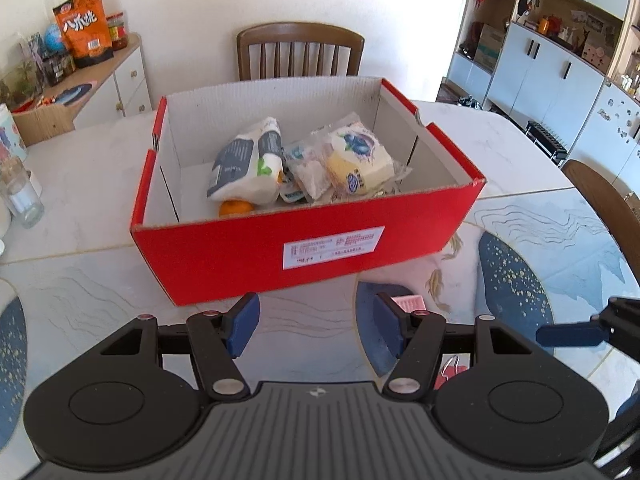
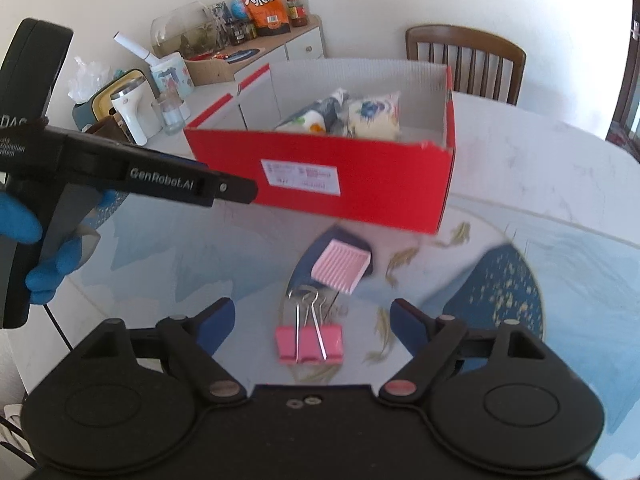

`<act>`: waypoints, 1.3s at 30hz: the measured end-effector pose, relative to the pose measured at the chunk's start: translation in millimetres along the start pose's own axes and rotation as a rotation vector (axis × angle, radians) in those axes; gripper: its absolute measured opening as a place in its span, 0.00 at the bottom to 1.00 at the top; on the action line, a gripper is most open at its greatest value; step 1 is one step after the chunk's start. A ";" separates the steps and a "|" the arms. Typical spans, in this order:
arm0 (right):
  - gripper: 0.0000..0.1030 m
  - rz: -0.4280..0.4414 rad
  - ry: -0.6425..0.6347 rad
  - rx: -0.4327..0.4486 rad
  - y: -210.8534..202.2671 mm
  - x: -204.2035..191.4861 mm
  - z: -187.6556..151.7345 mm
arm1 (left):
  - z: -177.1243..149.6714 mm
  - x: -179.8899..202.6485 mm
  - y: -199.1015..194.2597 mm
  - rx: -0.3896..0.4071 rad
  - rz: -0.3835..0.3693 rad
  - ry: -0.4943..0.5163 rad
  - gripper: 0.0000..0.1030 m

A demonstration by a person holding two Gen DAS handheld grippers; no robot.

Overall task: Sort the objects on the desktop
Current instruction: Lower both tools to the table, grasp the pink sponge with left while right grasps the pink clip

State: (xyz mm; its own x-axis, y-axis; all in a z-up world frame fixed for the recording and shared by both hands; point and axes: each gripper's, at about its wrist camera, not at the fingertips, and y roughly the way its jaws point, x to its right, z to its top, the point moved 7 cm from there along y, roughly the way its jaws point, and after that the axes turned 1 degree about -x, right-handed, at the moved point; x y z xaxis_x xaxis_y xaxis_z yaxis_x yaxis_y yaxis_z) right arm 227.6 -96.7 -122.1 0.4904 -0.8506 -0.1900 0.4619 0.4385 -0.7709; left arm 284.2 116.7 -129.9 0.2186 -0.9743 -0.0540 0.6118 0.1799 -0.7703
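Observation:
A pink binder clip (image 2: 310, 344) lies on the patterned table, its wire handles pointing away. My right gripper (image 2: 312, 324) hovers over it, open, with the clip between the blue fingers and touching neither pad. Just beyond lies a pink ribbed block (image 2: 342, 266), and one corner of that block (image 1: 408, 302) peeks out behind my left gripper's right finger. My left gripper (image 1: 314, 326) is open with nothing in it, just in front of the red cardboard box (image 1: 224, 264). The box (image 2: 380, 184) holds snack packs (image 1: 352, 160) and an orange (image 1: 236, 208).
A blue-gloved hand (image 2: 24, 224) holds the left gripper's handle at the left of the right wrist view. Glass jars (image 1: 24, 200) and a white appliance (image 2: 132, 112) stand at the table's left edge. Wooden chairs (image 1: 300, 48) stand behind the box, and a sideboard (image 1: 120, 68) carries an orange bag.

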 end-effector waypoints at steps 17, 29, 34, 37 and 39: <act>0.80 -0.062 0.020 -0.035 38.5 -7.2 -30.1 | -19.2 11.8 35.4 -0.100 -0.035 -0.012 0.84; 0.72 -0.109 -0.027 -0.060 68.4 -11.0 -29.7 | -15.5 45.4 82.0 -0.191 -0.052 0.040 0.96; 0.58 -0.139 -0.039 -0.056 75.4 -10.4 -29.4 | -16.3 53.2 93.7 -0.213 -0.053 0.038 0.96; 0.48 -0.153 -0.053 -0.053 74.2 -6.8 -28.1 | -17.3 54.6 98.7 -0.218 -0.050 0.034 0.96; 0.48 -0.156 -0.045 -0.060 71.0 -0.6 -29.4 | -16.8 55.1 100.2 -0.218 -0.064 0.013 0.96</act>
State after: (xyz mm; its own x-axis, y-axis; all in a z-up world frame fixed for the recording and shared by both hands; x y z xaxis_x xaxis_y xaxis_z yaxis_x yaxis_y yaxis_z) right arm 238.4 -73.5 -194.6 0.4496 -0.8924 -0.0388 0.4907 0.2830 -0.8241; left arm 344.8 78.8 -220.7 0.1736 -0.9848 -0.0080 0.4454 0.0857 -0.8912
